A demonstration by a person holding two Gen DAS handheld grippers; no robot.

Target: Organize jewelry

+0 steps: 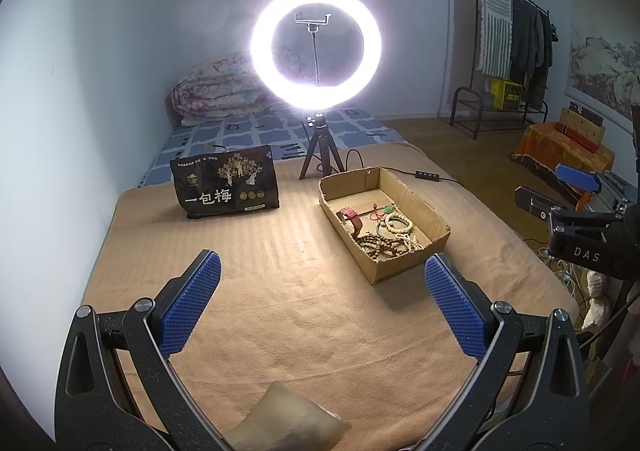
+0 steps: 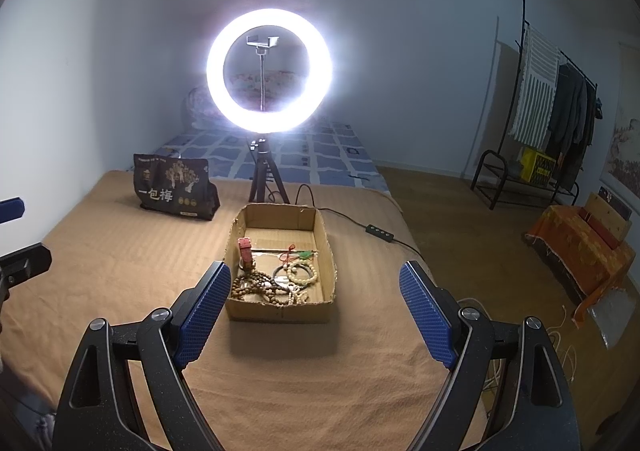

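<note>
Nearest to me, my left gripper [image 1: 320,311] stood wide apart with nothing between its blue pads [image 1: 190,303], hanging over the tan blanket [image 1: 280,251] that covered the bed. A small pale cushion [image 1: 284,419] lay on the blanket just below it. My right gripper [image 2: 316,315] was spread just as wide and equally empty, its pads [image 2: 204,315] framing the near end of the cardboard box [image 2: 280,309] without touching it.

Further out, that open-topped box sat on the blanket, and all the jewelry lay inside it, crowded toward its near end: a brown bead string [image 2: 256,289] heaped at the front, a cream bead bracelet [image 2: 302,271] beside a dark bangle [image 2: 280,273], a red watch strap [image 2: 246,251] standing up at the left, and a small green pendant on red cord [image 2: 302,253] behind them.

Beyond the box and to its left, a black snack bag [image 2: 176,187] with white characters stood upright. A lit ring light [image 2: 269,75] on a short tripod [image 2: 264,179] stood behind the box, its cable and switch [image 2: 380,233] trailing off to the right. Farthest back lay a folded floral quilt [image 1: 216,91] on the blue checked sheet [image 1: 240,135], and a clothes rack [image 2: 560,99] stood by the wall.
</note>
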